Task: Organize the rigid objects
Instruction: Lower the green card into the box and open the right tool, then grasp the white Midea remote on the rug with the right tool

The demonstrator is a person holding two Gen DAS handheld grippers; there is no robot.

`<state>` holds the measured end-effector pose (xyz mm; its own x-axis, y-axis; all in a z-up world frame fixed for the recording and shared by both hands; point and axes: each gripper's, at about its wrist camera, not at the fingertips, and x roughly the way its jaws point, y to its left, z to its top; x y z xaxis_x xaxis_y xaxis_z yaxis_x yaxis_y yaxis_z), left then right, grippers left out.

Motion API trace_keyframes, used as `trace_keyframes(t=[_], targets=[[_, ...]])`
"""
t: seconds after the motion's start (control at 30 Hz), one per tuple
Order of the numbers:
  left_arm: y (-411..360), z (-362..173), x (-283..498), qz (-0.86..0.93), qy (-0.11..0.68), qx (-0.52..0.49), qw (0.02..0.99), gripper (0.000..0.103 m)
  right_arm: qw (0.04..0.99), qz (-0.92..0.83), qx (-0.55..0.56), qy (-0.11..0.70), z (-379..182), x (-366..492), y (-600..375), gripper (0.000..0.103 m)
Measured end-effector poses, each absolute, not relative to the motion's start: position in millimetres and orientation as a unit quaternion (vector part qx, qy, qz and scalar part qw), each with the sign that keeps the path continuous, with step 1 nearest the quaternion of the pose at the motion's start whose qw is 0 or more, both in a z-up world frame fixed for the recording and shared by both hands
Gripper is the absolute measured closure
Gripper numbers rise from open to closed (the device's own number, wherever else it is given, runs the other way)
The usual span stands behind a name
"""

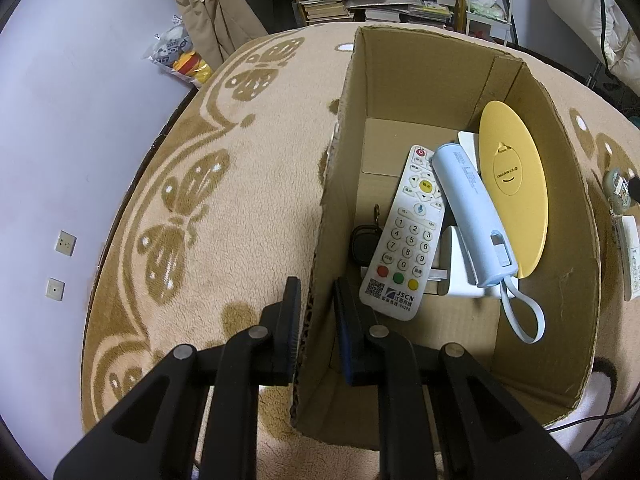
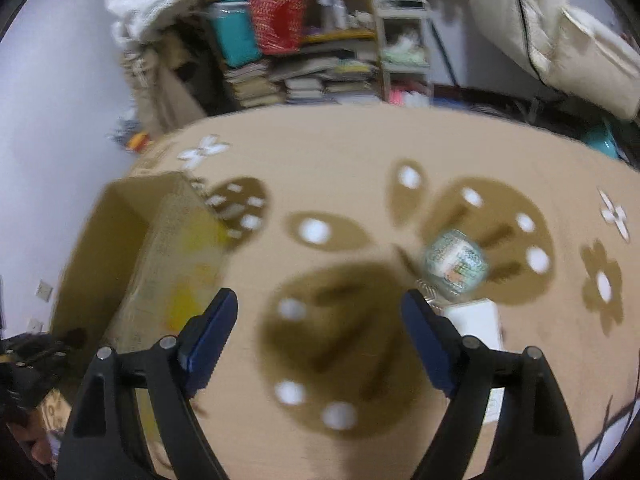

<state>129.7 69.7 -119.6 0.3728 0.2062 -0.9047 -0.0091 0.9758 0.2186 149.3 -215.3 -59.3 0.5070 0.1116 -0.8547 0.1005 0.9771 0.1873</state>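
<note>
An open cardboard box (image 1: 560, 184) stands on a beige butterfly-pattern blanket. Inside lie a white remote (image 1: 404, 240), a light blue power bank (image 1: 472, 208) with a strap, a yellow disc (image 1: 516, 192) leaning on the right wall, a black key fob (image 1: 363, 242) and a white block (image 1: 456, 268). My left gripper (image 1: 316, 304) is shut on the box's left wall, one finger outside and one inside. In the blurred right wrist view my right gripper (image 2: 320, 312) hangs open and empty over the blanket. A small round greenish jar (image 2: 456, 264) and a white box (image 2: 476, 320) lie just right of it.
The cardboard box (image 2: 140, 248) is to the left of my right gripper. Small round items (image 1: 618, 188) and a white device (image 1: 630, 256) lie on the blanket right of the box. Shelves with stacked books (image 1: 360, 4) stand behind. A lilac wall (image 1: 80, 120) runs along the left.
</note>
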Motion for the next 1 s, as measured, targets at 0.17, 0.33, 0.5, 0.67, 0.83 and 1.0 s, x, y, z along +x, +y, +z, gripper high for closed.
trace_keyframes(t=[0.17, 0.33, 0.5, 0.67, 0.83, 1.0], targets=[[69, -120, 130, 0.065, 0.557, 0.086, 0.824, 0.087, 0.849, -0.045, 0.116, 0.513, -83, 143, -260, 0.014], [69, -120, 130, 0.066, 0.556, 0.09, 0.824, 0.087, 0.837, -0.083, 0.126, 0.525, -105, 135, -288, 0.014], [70, -120, 130, 0.066, 0.556, 0.091, 0.824, 0.087, 0.822, -0.096, 0.133, 0.545, -122, 130, -298, 0.028], [70, -120, 130, 0.066, 0.556, 0.09, 0.823, 0.086, 0.812, -0.112, 0.115, 0.561, -133, 128, -300, 0.045], [70, -120, 130, 0.066, 0.556, 0.09, 0.824, 0.086, 0.813, -0.118, 0.111, 0.56, -130, 124, -299, 0.049], [70, -120, 130, 0.066, 0.556, 0.09, 0.823, 0.086, 0.822, -0.115, 0.114, 0.546, -119, 116, -294, 0.049]])
